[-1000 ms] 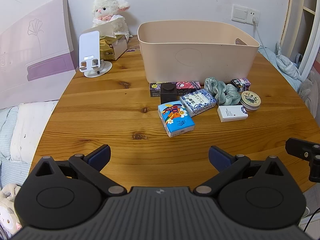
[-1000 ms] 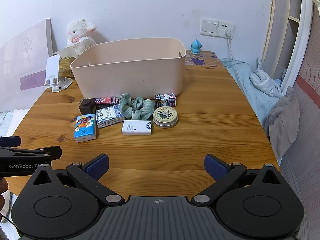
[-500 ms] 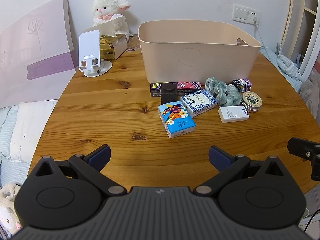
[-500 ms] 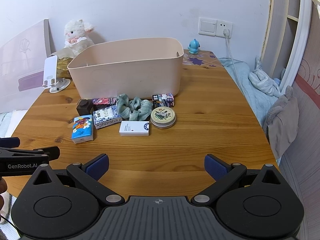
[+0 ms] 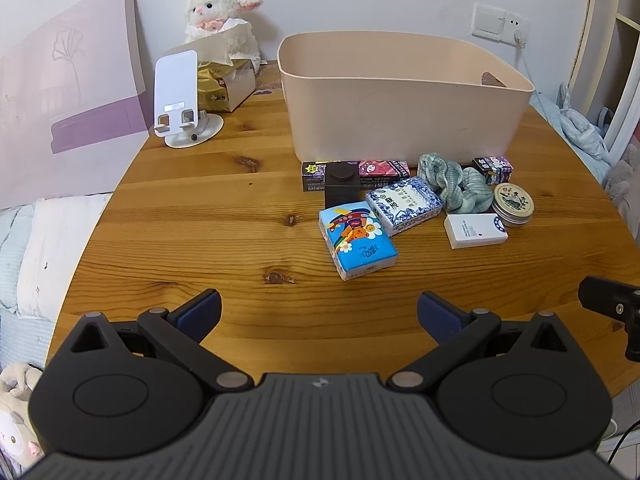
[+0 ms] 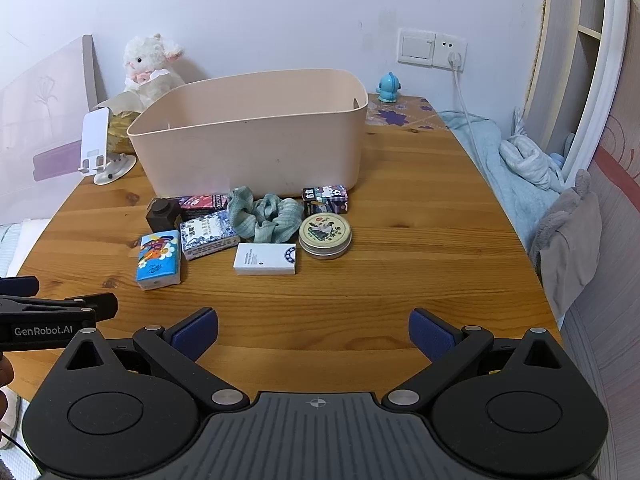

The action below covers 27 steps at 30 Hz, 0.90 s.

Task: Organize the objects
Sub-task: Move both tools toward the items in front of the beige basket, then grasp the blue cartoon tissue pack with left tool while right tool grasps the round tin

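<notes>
Both wrist views face the wall across the table, sharing the bin.

Black gripper, blue pads, "GenRobot.AI" lettering

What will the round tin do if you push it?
The tin lies flat on its wide base on the table, so it would probably slide, not roll. Its metal rim looks smooth, so the jaws might slip. It seems stiff.
</notes>
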Each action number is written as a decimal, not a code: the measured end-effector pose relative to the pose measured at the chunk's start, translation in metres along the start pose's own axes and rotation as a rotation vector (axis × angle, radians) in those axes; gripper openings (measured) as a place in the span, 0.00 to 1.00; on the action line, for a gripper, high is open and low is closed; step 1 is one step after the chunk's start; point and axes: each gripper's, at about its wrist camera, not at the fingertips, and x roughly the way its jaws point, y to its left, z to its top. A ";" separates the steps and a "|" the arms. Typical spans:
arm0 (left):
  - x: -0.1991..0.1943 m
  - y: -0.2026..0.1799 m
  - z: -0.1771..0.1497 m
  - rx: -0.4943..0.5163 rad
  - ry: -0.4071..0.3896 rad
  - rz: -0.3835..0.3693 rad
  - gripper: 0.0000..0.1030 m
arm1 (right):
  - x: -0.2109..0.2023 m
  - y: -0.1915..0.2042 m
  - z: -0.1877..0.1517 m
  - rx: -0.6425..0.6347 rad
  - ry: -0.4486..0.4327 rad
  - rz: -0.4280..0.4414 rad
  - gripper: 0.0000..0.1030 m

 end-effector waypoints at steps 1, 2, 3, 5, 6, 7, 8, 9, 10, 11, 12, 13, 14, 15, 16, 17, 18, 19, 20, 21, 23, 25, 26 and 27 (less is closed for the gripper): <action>0.002 0.000 0.001 -0.002 0.004 0.000 1.00 | 0.002 0.000 0.001 0.001 0.003 -0.001 1.00; 0.004 0.001 0.002 -0.004 0.007 0.000 1.00 | 0.004 0.001 0.002 0.002 0.005 -0.002 1.00; 0.006 0.001 0.003 -0.006 0.012 0.000 1.00 | 0.006 0.000 0.003 0.003 0.006 -0.002 1.00; 0.010 0.001 0.005 -0.012 0.020 -0.001 1.00 | 0.010 -0.001 0.005 0.008 0.009 -0.001 1.00; 0.013 0.002 0.007 -0.015 0.026 -0.002 1.00 | 0.012 -0.002 0.006 0.012 0.007 0.000 1.00; 0.016 0.002 0.008 -0.018 0.030 -0.003 1.00 | 0.013 -0.003 0.007 0.015 0.005 0.002 1.00; 0.018 0.002 0.009 -0.020 0.033 -0.003 1.00 | 0.015 -0.004 0.009 0.017 0.002 0.004 1.00; 0.021 0.002 0.011 -0.022 0.037 -0.004 1.00 | 0.017 -0.005 0.010 0.018 -0.002 0.005 1.00; 0.024 0.002 0.012 -0.025 0.041 -0.004 1.00 | 0.020 -0.007 0.012 0.018 -0.006 0.003 1.00; 0.026 0.002 0.014 -0.028 0.044 -0.005 1.00 | 0.023 -0.008 0.014 0.018 -0.008 -0.001 1.00; 0.029 0.002 0.016 -0.032 0.048 -0.007 1.00 | 0.026 -0.009 0.015 0.017 -0.010 -0.006 1.00; 0.032 0.002 0.017 -0.036 0.052 -0.008 1.00 | 0.030 -0.011 0.017 0.016 -0.012 -0.010 1.00; 0.036 0.002 0.019 -0.039 0.056 -0.012 1.00 | 0.033 -0.012 0.018 0.015 -0.013 -0.014 1.00; 0.040 0.001 0.021 -0.042 0.061 -0.015 1.00 | 0.037 -0.013 0.019 0.012 -0.012 -0.019 1.00; 0.045 0.001 0.022 -0.045 0.068 -0.016 1.00 | 0.042 -0.014 0.021 0.008 -0.012 -0.025 1.00; 0.048 0.000 0.023 -0.047 0.073 -0.018 1.00 | 0.046 -0.015 0.023 0.004 -0.011 -0.031 1.00; 0.053 -0.001 0.024 -0.049 0.079 -0.024 1.00 | 0.051 -0.016 0.024 0.000 -0.008 -0.038 1.00; 0.057 -0.001 0.026 -0.052 0.087 -0.028 1.00 | 0.056 -0.017 0.025 -0.003 -0.006 -0.044 1.00; 0.060 -0.002 0.027 -0.053 0.094 -0.031 1.00 | 0.060 -0.018 0.027 -0.005 -0.002 -0.050 1.00; 0.065 -0.003 0.028 -0.055 0.101 -0.033 1.00 | 0.065 -0.019 0.028 -0.007 0.001 -0.054 1.00; 0.072 -0.005 0.030 -0.055 0.111 -0.034 1.00 | 0.074 -0.021 0.030 -0.013 0.001 -0.058 1.00; 0.080 -0.006 0.033 -0.053 0.121 -0.034 1.00 | 0.084 -0.023 0.032 -0.025 0.007 -0.070 1.00; 0.084 -0.007 0.034 -0.052 0.127 -0.034 1.00 | 0.089 -0.024 0.033 -0.034 0.008 -0.079 1.00; 0.088 -0.007 0.035 -0.052 0.132 -0.035 1.00 | 0.094 -0.024 0.034 -0.043 0.011 -0.088 1.00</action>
